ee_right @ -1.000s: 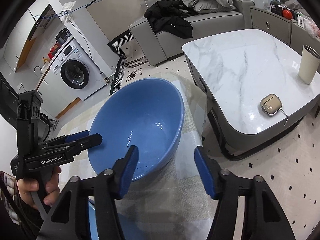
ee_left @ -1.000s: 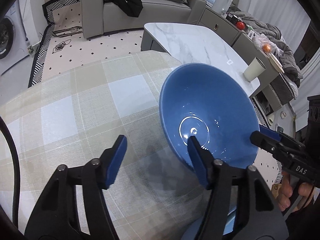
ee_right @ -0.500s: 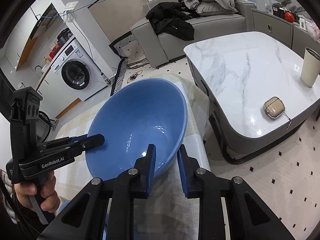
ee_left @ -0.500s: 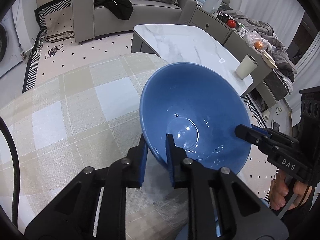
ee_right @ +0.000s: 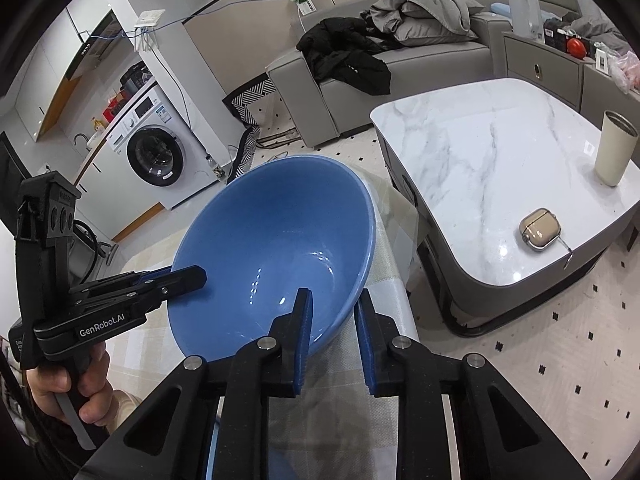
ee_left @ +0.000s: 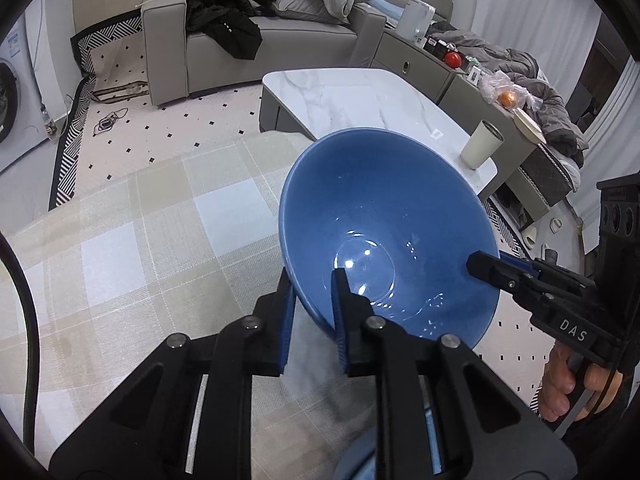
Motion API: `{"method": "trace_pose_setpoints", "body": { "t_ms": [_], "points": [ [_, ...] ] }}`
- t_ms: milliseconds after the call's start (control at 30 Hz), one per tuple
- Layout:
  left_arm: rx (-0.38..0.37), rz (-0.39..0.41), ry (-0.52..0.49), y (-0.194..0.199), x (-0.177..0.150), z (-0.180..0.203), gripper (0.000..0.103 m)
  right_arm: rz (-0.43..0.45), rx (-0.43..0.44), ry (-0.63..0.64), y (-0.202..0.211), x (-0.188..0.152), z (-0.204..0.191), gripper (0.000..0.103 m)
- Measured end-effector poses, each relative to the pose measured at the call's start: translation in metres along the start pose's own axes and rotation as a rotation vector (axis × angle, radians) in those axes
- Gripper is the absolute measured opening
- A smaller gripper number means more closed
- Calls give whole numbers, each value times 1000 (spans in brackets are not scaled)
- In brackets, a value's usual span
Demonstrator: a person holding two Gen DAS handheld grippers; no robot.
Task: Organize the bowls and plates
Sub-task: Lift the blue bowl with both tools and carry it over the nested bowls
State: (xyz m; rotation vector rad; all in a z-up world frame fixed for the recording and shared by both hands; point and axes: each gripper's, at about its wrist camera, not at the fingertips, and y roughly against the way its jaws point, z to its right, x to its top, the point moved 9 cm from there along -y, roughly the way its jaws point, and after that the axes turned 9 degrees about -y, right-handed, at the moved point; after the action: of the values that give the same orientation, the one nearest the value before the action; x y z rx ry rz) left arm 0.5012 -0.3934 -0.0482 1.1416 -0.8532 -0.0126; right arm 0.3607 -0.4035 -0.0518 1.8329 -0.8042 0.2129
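Clamping one blue bowl [ee_left: 384,216] by opposite rims, left tool [ee_left: 314,284] marked "GenRobot.AI", right tool [ee_right: 332,312] "DAS".

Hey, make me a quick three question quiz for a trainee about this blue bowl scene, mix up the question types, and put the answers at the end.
1. True or false: both grippers clamp the rim of the blue bowl.
2. Multiple choice: what covers the table under the bowl? A) a checked cloth B) a bare wooden top C) a black mat
3. Short answer: what tall item stands on the marble coffee table near the small tan case?

Key
1. True: the left gripper and the right gripper each pinch the rim, on opposite sides.
2. A, the checked cloth.
3. A cream cup.
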Motion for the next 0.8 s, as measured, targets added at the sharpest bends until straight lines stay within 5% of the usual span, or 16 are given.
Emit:
{"method": "trace_pose_setpoints", "body": {
  "t_ms": [800],
  "points": [
    [26, 117, -58, 170, -12, 71, 15, 126, 53, 45, 122, -12, -46, 22]
  ]
}}
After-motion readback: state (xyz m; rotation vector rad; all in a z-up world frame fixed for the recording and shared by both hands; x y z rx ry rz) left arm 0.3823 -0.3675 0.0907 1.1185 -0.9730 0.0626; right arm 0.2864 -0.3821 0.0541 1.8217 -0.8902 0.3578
